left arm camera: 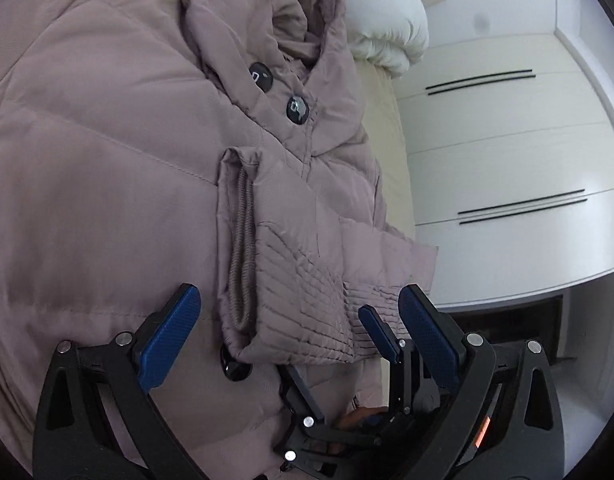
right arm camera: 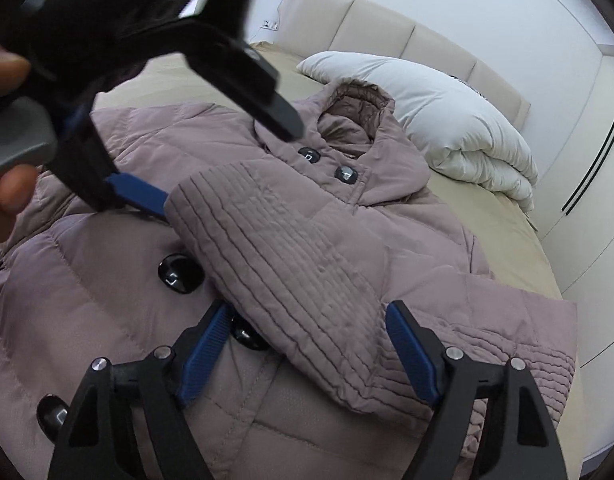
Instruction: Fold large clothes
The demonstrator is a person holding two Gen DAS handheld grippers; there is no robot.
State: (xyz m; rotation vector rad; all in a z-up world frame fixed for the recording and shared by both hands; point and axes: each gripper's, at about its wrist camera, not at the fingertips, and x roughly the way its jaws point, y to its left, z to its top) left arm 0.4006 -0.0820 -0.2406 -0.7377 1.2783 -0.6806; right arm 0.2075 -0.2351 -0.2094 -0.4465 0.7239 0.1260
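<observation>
**Puffer coat flat on bed, sleeve laid across its front**

Bed [right arm camera: 503,236]: tan sheet, padded headboard seen only from the right wrist. White wardrobe doors [left arm camera: 507,168] with black strip handles fill the left wrist's right side; the right wrist catches only an edge of them.

Mauve puffer coat [left arm camera: 87,160] lies front-up on the bed, hood [right arm camera: 359,120] toward the headboard. A folded white duvet [right arm camera: 459,128] sits just beyond the hood.

One sleeve [right arm camera: 291,264] is folded across the chest, its ribbed cuff end resting over the button line. The left wrist alone shows the knit inner cuff [left arm camera: 243,248] in the sleeve opening.

Left gripper [left arm camera: 299,328]: jaws spread wide, straddling the cuff end, pads not pressing it. The right wrist view shows it from outside, blurred, with fingers [right arm camera: 11,196] on its grey handle.

Right gripper [right arm camera: 307,348]: jaws released, standing apart either side of the sleeve, no squeeze visible.

Dark buttons [left arm camera: 297,109]: two near the collar, more below the sleeve in the right wrist view.
</observation>
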